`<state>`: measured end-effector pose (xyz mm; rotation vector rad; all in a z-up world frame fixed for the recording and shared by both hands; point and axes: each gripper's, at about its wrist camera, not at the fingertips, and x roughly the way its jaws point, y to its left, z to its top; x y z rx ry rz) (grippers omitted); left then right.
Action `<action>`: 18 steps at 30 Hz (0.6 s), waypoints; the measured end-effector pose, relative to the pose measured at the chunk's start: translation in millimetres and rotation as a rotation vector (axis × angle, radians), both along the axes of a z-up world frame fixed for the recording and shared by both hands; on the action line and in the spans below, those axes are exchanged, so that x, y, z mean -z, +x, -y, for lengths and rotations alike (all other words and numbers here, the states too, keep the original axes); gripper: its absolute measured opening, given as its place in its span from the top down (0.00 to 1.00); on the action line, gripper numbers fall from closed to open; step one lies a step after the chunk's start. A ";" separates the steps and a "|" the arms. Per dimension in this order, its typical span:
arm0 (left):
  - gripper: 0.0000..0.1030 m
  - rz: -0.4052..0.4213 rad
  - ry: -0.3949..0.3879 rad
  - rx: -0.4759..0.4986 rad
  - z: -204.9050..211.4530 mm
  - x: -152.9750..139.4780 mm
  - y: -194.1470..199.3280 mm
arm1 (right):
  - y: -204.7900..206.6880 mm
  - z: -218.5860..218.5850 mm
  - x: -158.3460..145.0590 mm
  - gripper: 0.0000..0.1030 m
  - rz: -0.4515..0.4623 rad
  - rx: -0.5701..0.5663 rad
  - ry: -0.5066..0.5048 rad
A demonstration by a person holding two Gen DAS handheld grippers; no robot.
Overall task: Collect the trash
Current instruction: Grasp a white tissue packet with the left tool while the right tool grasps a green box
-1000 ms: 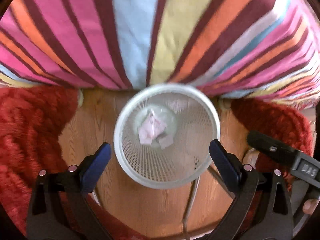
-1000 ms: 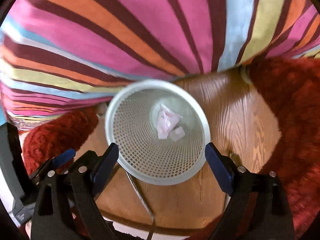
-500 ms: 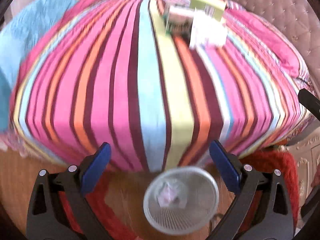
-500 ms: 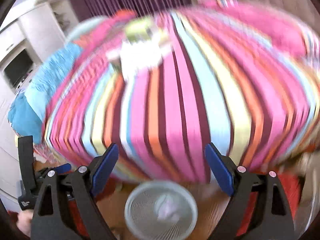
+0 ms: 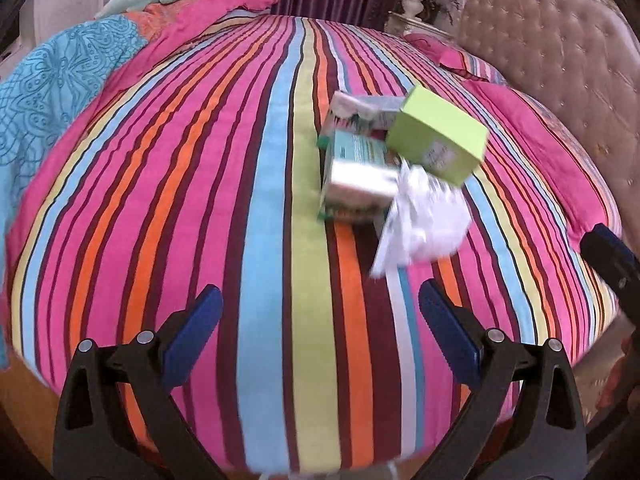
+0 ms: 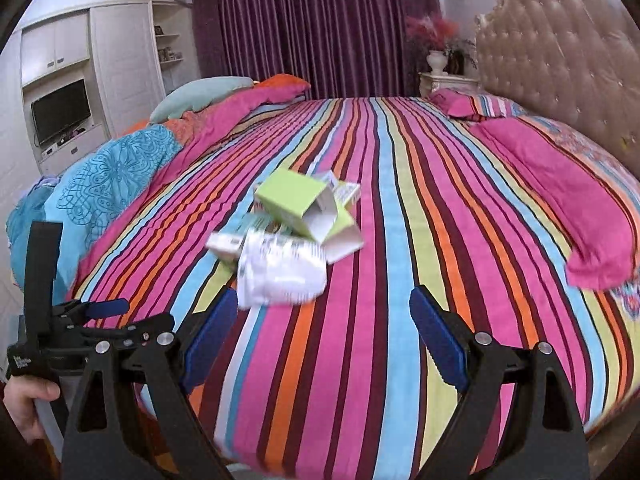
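The trash is a small heap in the middle of the bed: a lime-green box (image 5: 438,138) leaning on top, a white and green carton (image 5: 354,176) lying under and beside it, a second printed carton (image 5: 360,110) behind them, and a crumpled white paper (image 5: 420,220) at the near edge of the heap, touching the carton. In the right wrist view the same heap shows with the green box (image 6: 294,198) open at one end and the crumpled paper (image 6: 280,272) nearest to the camera. All of it rests on the striped bedspread (image 5: 256,200).

No bin is visible in these views, so I cannot say from them how much is already collected. What is clear is that at least these four pieces are left on the bed, none of them picked up yet. I judge the task to be in the middle, at the approach to the next piece, and the paper is the closest one.

The left gripper (image 5: 320,332) has its fingers wide apart and empty; they hang over the near edge of the bed, short of the heap, touching nothing. The right gripper (image 6: 324,328) is equally spread, nothing between its fingers, and the paper lies just beyond its left finger (image 6: 210,334). A hand (image 6: 28,404) grips the handle of the left tool at the lower left.

Around the bed stand a tufted headboard (image 6: 560,48), purple curtains (image 6: 312,24) and a white wardrobe (image 6: 80,72).
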<state>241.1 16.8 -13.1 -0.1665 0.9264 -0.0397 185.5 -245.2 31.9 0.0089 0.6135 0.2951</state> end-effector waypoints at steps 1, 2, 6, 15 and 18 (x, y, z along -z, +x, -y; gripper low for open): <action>0.07 -0.003 -0.004 -0.002 0.1 0.9 7.7 | 8.7 -2.1 0.5 0.19 -0.004 -0.010 -0.008; 0.07 -0.008 -0.011 -0.001 1.5 2.8 15.2 | 15.7 -3.9 1.4 0.19 -0.009 -0.017 -0.016; 0.07 -0.022 -0.033 0.008 9.8 9.4 37.9 | 42.3 -13.6 7.4 0.19 -0.040 -0.065 -0.059; 0.07 -0.060 -0.059 0.008 8.4 21.5 79.7 | 84.9 -24.4 7.7 0.19 -0.062 -0.134 -0.124; 0.07 -0.070 -0.063 0.007 7.3 25.5 88.9 | 94.3 -28.6 7.8 0.19 -0.057 -0.149 -0.139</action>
